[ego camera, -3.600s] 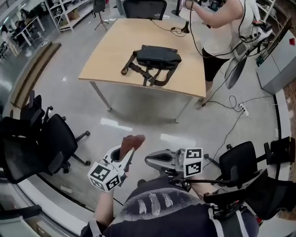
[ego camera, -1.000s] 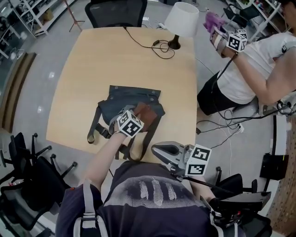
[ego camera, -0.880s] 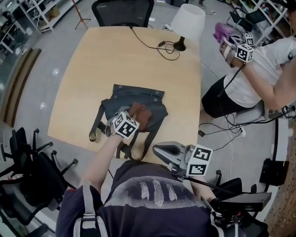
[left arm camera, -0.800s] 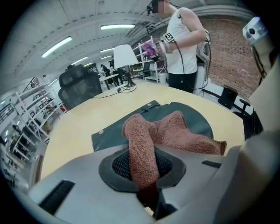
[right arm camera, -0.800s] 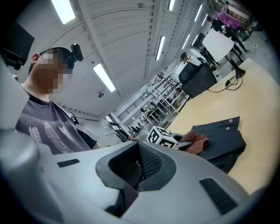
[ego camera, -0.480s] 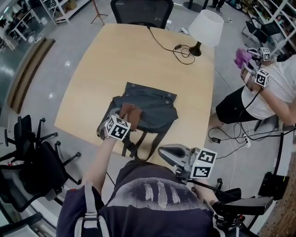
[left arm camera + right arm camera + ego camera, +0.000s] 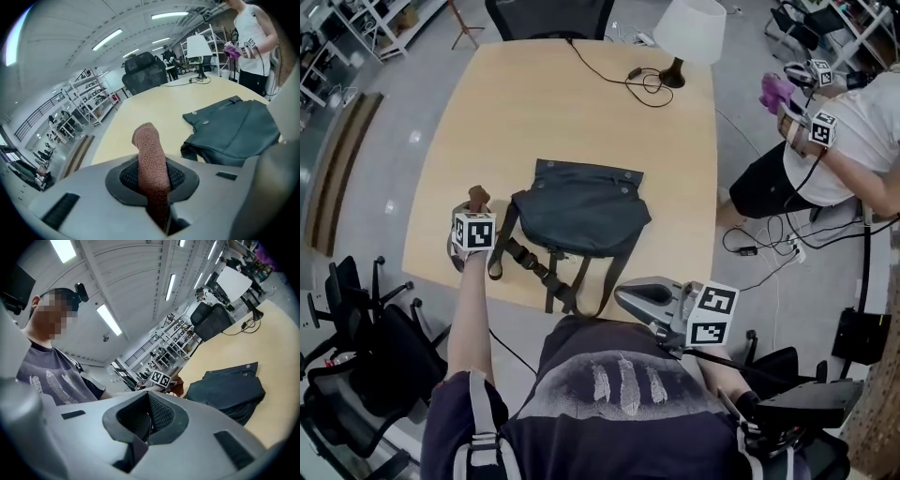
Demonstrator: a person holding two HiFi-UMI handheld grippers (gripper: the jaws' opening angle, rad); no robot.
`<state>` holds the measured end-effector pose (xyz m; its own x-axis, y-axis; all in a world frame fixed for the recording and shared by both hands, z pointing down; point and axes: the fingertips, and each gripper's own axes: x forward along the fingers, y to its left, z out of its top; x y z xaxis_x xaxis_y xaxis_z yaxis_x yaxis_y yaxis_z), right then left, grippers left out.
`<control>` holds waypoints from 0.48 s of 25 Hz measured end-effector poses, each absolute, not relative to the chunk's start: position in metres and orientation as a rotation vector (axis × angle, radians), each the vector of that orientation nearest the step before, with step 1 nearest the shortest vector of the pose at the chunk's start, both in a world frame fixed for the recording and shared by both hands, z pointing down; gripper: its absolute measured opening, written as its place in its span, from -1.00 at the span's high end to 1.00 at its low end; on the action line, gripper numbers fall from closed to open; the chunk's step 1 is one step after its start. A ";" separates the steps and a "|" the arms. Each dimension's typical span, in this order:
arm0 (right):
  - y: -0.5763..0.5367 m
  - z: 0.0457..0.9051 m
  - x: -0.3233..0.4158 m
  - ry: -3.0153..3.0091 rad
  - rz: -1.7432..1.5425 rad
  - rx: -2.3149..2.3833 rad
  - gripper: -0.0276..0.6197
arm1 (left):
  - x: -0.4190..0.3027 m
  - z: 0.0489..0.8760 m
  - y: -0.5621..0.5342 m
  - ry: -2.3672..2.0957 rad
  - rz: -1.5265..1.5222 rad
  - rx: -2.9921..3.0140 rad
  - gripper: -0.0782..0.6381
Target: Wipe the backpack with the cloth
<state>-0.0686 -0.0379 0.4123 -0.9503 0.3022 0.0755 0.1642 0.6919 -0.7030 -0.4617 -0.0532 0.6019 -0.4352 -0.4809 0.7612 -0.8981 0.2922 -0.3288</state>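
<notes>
Gripping the cloth: our left gripper point(image 7: 473, 214) is clamped on a brown cloth point(image 7: 477, 198). A rolled end of it sticks out past the jaws.
Cloth's place: it sits over the desk point(image 7: 581, 103) close to the left edge, toward the near-left corner. It is just beside the backpack point(image 7: 581, 208) and not on it.
Backpack: it lies flat, about midway along the near edge, with its straps point(image 7: 546, 277) trailing to that edge.
Right gripper point(image 7: 628, 295): its jaws are together on nothing. We hold it off the desk, short of the near edge.
Step in hand: we judge the cloth is off the bag between strokes, so the next pass starts from the bag's left side.
Doing it well: we should lay the free end of the cloth flat on the fabric rather than poke with the tip. Long overlapping strokes toward the right edge would cover the whole flap.
Pressure: we want it light and even, because the bag looks soft and will likely bunch or slide.
Steadying: our idle right gripper could press the bag's near-right corner down.
Watch for: the straps at the near edge could catch the cloth or the jaws.
</notes>
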 end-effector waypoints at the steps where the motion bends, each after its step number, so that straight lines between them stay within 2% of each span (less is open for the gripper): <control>1: -0.038 0.412 -0.069 -2.718 1.095 -0.367 0.91 | -0.460 0.603 -0.064 -2.023 1.028 1.251 0.63; 7: -0.047 0.416 -0.062 -2.740 1.108 -0.264 0.91 | -0.395 0.644 -0.129 -1.767 1.135 1.491 0.63; 12: -0.056 0.414 -0.049 -2.780 1.131 -0.176 0.91 | -0.365 0.648 -0.150 -1.681 1.107 1.567 0.63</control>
